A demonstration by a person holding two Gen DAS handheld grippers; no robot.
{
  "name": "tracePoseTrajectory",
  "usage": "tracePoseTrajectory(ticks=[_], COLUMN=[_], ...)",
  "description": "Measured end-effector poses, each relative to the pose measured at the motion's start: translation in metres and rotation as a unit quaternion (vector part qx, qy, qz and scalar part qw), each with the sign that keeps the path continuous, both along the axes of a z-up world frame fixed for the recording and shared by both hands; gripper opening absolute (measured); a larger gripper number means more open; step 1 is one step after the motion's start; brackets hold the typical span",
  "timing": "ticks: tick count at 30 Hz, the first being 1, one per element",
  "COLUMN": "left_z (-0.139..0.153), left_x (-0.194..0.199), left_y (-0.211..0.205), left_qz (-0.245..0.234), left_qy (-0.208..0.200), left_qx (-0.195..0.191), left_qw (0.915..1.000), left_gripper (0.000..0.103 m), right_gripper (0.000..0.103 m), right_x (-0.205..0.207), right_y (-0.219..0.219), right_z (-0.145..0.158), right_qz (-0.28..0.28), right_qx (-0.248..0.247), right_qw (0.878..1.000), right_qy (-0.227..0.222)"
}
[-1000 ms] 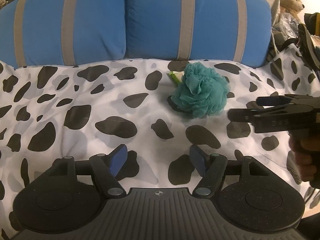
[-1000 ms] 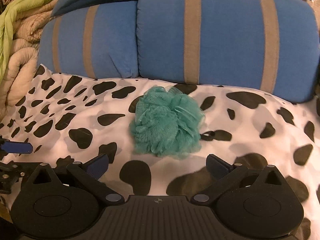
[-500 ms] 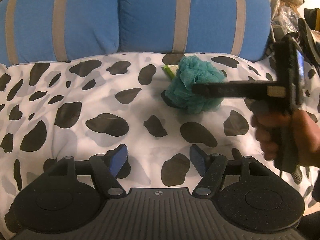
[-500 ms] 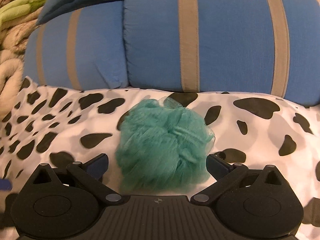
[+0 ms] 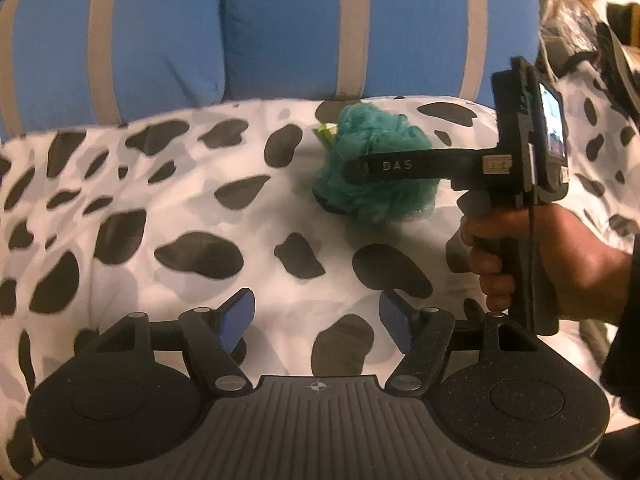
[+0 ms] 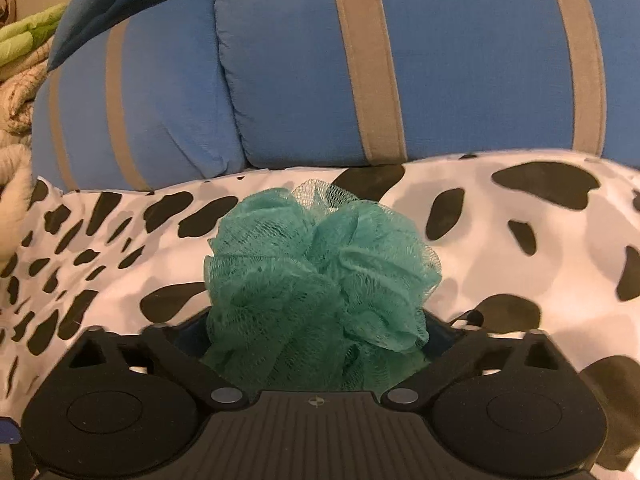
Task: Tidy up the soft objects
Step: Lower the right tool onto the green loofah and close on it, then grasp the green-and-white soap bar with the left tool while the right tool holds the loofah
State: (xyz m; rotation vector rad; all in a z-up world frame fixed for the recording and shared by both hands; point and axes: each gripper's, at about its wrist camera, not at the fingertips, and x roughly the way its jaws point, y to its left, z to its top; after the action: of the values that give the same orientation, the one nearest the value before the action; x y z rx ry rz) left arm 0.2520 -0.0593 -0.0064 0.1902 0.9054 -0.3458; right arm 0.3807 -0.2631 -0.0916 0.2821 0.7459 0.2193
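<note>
since a moment ago the right gripper (image 6: 316, 344) has come forward and down over the teal bath pouf (image 6: 320, 280), which now sits between its fingers instead of well ahead of them. its jaws are closing around the mesh ball, the blue pads mostly hidden behind the ruffles, so i cannot tell whether they press yet. the pouf lies on the cow-print cover (image 5: 160, 216), near the foot of the blue striped pillows (image 6: 460, 60). seen from the left, a hand (image 5: 536, 264) grips the right tool's handle beside the pouf. the left gripper (image 5: 318, 314) hovers nearer, its jaws partly apart with nothing between them.
</note>
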Motion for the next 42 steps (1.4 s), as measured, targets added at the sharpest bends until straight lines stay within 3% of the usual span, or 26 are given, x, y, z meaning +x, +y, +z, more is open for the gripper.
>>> tracePoseTrajectory(ticks=[4, 7, 20, 40, 42], left_z=[0.001, 0.003, 0.001, -0.037, -0.045], left_x=[-0.001, -0.002, -0.009, 0.027, 0.034], left_y=[-0.004, -0.006, -0.03, -0.079, -0.083], left_qz=[-0.003, -0.006, -0.007, -0.011, -0.001], left_qy=[-0.007, -0.015, -0.058, -0.102, -0.102], left_qx=[-0.003, -0.01, -0.003, 0.001, 0.005], left_qw=[1.0, 0.9998, 0.9983, 0.9947, 0.9948], left_gripper=[0.068, 0.068, 0.068, 0.068, 0.073], right_gripper=[0.069, 0.064, 0.062, 0.061, 0.061], right_x=[-0.005, -0.013, -0.057, -0.138, -0.148], right_y=[0.002, 0.001, -0.028, -0.09, -0.091], right_z=[0.007, 0.015, 0.068, 0.094, 0.096], right_qz=[0.007, 0.012, 0.007, -0.039, -0.033], right_qx=[-0.002, -0.013, -0.072, -0.11, -0.111], right_qw=[1.0, 1.0, 0.996, 0.993, 0.993], right_qy=[-0.004, -0.007, -0.042, 0.008, 0.011])
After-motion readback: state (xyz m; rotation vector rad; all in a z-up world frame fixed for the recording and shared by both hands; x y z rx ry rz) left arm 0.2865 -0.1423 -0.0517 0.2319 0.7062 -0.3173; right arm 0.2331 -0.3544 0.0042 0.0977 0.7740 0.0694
